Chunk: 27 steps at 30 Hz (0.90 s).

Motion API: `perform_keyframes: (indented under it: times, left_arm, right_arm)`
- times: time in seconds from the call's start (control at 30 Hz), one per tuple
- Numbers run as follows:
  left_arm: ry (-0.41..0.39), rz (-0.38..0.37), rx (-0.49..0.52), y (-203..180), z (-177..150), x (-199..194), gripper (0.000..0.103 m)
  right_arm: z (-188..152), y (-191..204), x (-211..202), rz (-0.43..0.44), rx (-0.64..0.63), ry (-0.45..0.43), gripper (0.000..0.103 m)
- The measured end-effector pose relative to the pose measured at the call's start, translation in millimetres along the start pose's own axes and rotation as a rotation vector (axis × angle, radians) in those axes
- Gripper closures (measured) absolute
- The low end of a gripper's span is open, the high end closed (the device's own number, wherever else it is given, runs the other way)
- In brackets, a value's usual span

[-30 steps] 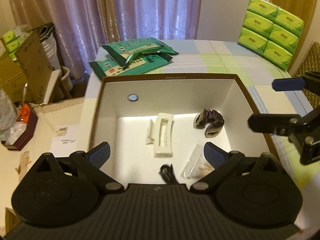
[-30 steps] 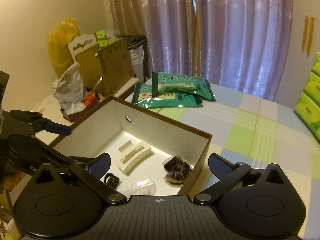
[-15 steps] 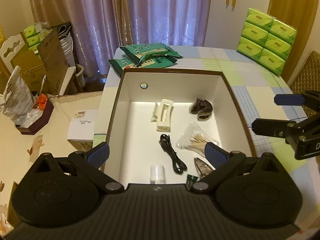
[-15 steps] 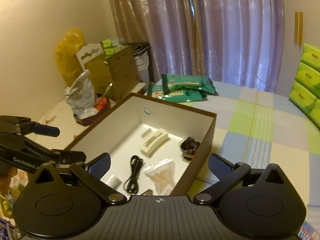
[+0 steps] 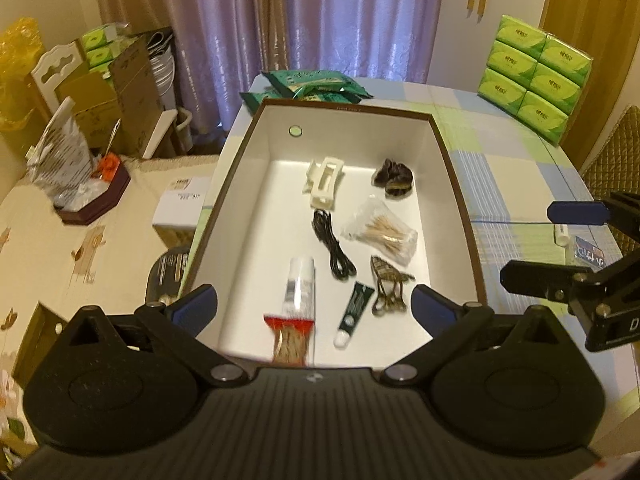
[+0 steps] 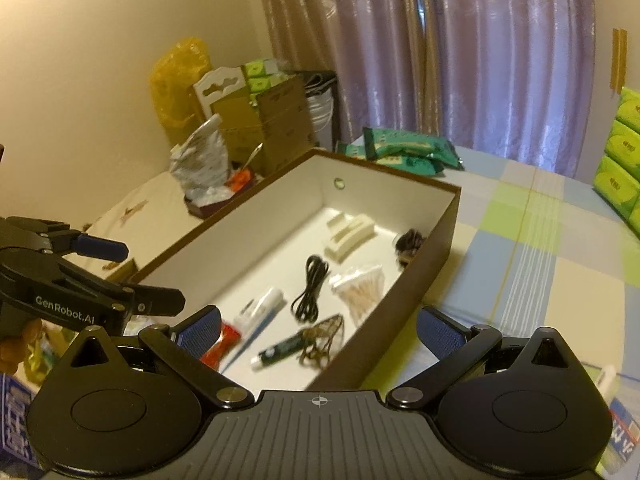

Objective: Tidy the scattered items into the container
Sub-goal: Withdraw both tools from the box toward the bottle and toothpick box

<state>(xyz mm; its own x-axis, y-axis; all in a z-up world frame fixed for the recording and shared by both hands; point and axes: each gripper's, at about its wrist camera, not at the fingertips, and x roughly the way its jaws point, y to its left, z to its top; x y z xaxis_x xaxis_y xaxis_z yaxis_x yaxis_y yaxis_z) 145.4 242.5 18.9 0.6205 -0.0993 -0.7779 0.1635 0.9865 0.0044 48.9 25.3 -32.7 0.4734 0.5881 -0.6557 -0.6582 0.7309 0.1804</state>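
The brown-rimmed box (image 5: 460,184) with a white inside lies on the checked table. In it are a white hair claw (image 5: 325,182), a dark scrunchie (image 5: 394,176), a black cable (image 5: 332,244), a bag of cotton swabs (image 5: 380,234), a patterned clip (image 5: 386,284), a green tube (image 5: 354,314), a white tube (image 5: 300,284) and a red packet (image 5: 290,332). My left gripper (image 5: 314,308) hovers open and empty over the near end. My right gripper (image 6: 319,328) is open and empty above the box's near right corner (image 6: 344,372). A small white tube (image 5: 560,235) and a blue card (image 5: 588,254) lie outside, to the right.
Green snack packets (image 5: 316,86) lie behind the box, and stacked green tissue packs (image 5: 536,76) stand at the far right. Left of the table are a small white carton (image 5: 182,210), cardboard boxes (image 5: 120,96) and a dark tray holding bags (image 5: 92,204).
Both grippers have pulled back and upward from the box, so its near half and more items now show. Both stay open and empty.
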Motion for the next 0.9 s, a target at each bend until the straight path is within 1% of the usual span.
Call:
perform_keyframes:
  times: [0.33,0.6,0.77,0.9]
  left_arm:
    - [0.018,0.055,-0.051,-20,-32,-24,0.001]
    - [0.027,0.087,-0.082,-44,-50,-40,0.001]
    - [0.036,0.090,-0.090,-65,-60,-45,0.001]
    - [0.042,0.069,-0.086,-88,-66,-46,0.001]
  right_arm:
    - [-28,6,-24,0.069,-0.063,0.049,0.002]
    - [-47,-1,-45,0.104,-0.088,0.069,0.002]
    - [-61,-13,-59,0.111,-0.088,0.081,0.002]
    - [-75,-30,-73,0.089,-0.075,0.092,0.002]
